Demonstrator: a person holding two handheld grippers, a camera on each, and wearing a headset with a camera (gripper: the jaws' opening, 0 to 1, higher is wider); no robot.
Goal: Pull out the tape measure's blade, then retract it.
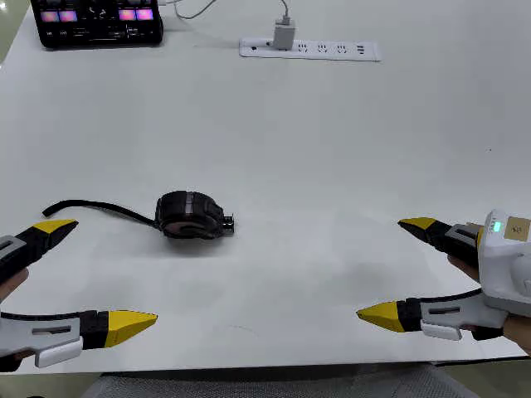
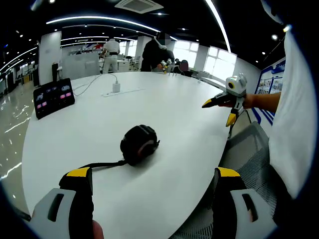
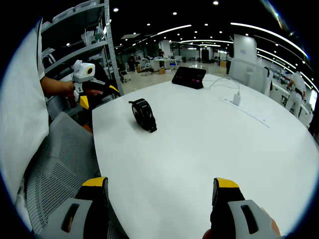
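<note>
Well, one tape measure (image 1: pixel 191 215) on the worktop (image 1: pixel 332 149), blade fully wound in. It lies ahead of your left gripper (image 1: pixel 112 269), just past the far jaw tip. It's well apart from your right gripper (image 1: pixel 382 268), off to that one's left.

- Jaws: both pairs spread wide, holding nothing, touching nothing.
- One black strap (image 1: pixel 91 207) trails from the case toward your left jaws. The end hook (image 1: pixel 228 222) faces your right jaws.

Handling, as judged:
- Case looks hard and compact, likely rubber-skinned, with some heft.
- It could skate on the smooth worktop if pulled unpinned.
- Take it across the broad flanks with your left jaws, clear of the strap.
- Blade is probably thin spring steel, stiff when straight. It kinks if bent sideways and snaps back hard.
- Pinch the hook tab with your right jaws and draw straight out. It's small, so a shallow bite may slip.

Count:
- two grippers
- one tape measure
- one strap
- one power strip (image 1: pixel 311 48) carrying one charger (image 1: pixel 284 33)
- one console (image 1: pixel 95 21), far beyond the jaws
</note>
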